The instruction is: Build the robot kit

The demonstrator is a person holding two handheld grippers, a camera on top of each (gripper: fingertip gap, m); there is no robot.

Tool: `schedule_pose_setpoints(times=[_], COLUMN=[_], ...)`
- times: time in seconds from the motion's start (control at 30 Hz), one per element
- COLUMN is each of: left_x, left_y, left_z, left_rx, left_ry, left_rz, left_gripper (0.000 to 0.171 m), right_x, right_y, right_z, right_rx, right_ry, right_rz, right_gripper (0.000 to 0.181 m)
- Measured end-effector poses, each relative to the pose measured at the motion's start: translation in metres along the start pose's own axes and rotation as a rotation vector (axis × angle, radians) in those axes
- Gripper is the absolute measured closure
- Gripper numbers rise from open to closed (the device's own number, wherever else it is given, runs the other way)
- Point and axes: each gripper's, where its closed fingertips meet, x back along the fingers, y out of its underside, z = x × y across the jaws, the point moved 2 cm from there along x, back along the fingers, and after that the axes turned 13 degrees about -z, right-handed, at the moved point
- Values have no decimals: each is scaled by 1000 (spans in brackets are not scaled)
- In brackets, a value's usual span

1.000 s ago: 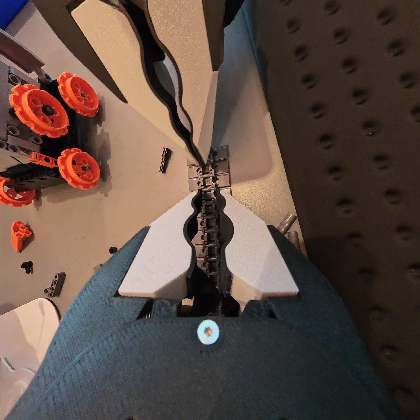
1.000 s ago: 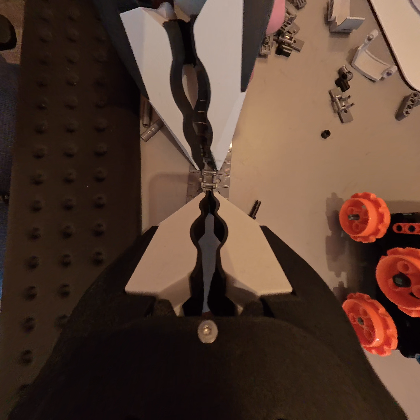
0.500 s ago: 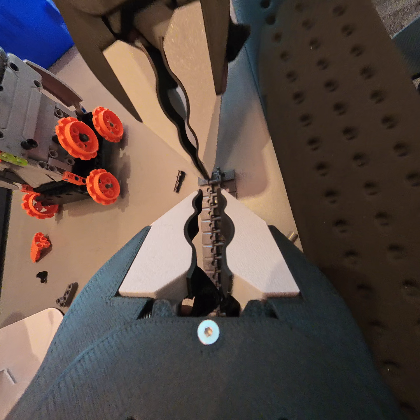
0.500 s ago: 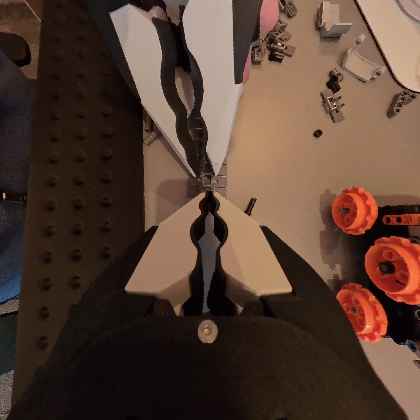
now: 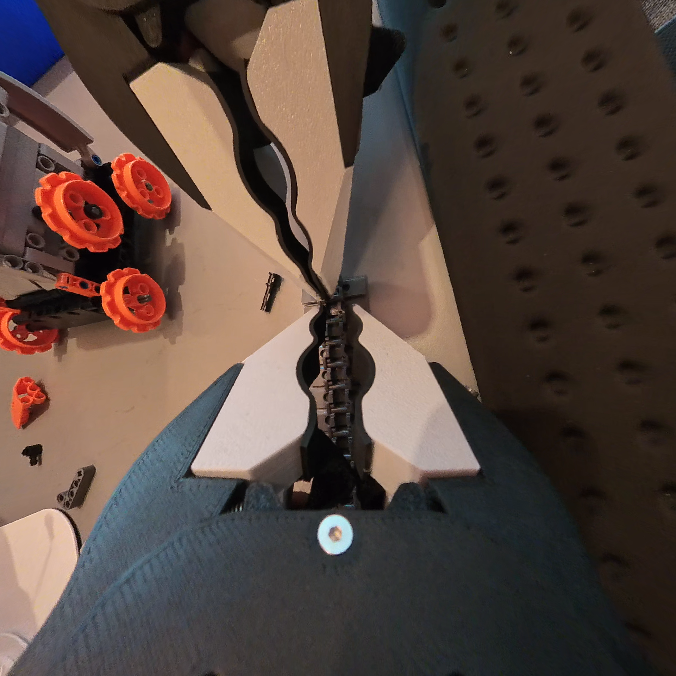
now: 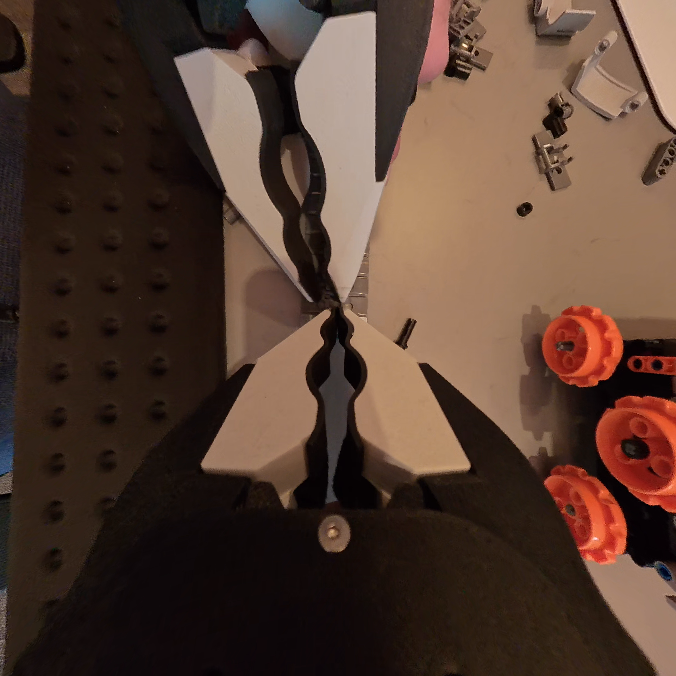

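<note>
We look down on a hobby building bench (image 6: 457, 256), a toy-construction workspace rather than a kitchen or shop. At 9 o'clock in the left wrist view stands a half-built grey model (image 5: 22, 226) with orange toothed wheels (image 5: 78, 212). At 1 o'clock in the right wrist view, loose grey connector pieces (image 6: 550, 161) lie scattered. A dark studded mat (image 6: 91, 256) borders the bench at 9 o'clock.

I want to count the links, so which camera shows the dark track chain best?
The left wrist view: the track chain runs link by link between the left tongs. The right wrist view shows only a short, shadowed stretch inside those far tongs.
</note>
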Motion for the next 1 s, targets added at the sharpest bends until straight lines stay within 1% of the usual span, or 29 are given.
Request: schedule_pose_setpoints(times=[0.23,0.3,0.43,0.57,0.7,0.87,0.97,1.0], left_x=[-3,-3,7,18,25,30,31,32], left_y=[0,1,10,33,49,54,57,57], left_z=[4,3,1,4,6,12,15,17], left_rx=[-4,-1,2,17,47,57,67,66], left_ry=[15,15,17,32,36,45,56,58], left_rz=[-2,0,-38,-120,-157,-150,-143,-137], left_gripper=[163,165,163,160,159,158,161,159], right_x=[-4,-4,-4,-4,-5,-6,-8,-8], right_y=[0,-1,-2,-3,-5,-7,-7,-7], right_z=[-1,-1,-1,-1,-1,-1,-1,-1], right_rx=[-17,-11,-2,27,70,121,143,150], right_ry=[-24,-20,-30,-31,-32,-30,-54,-64], right_rz=[-20,-47,-104,-198,-300,-435,-504,-520], right_gripper=[181,181,181,181,181,181,181,181])
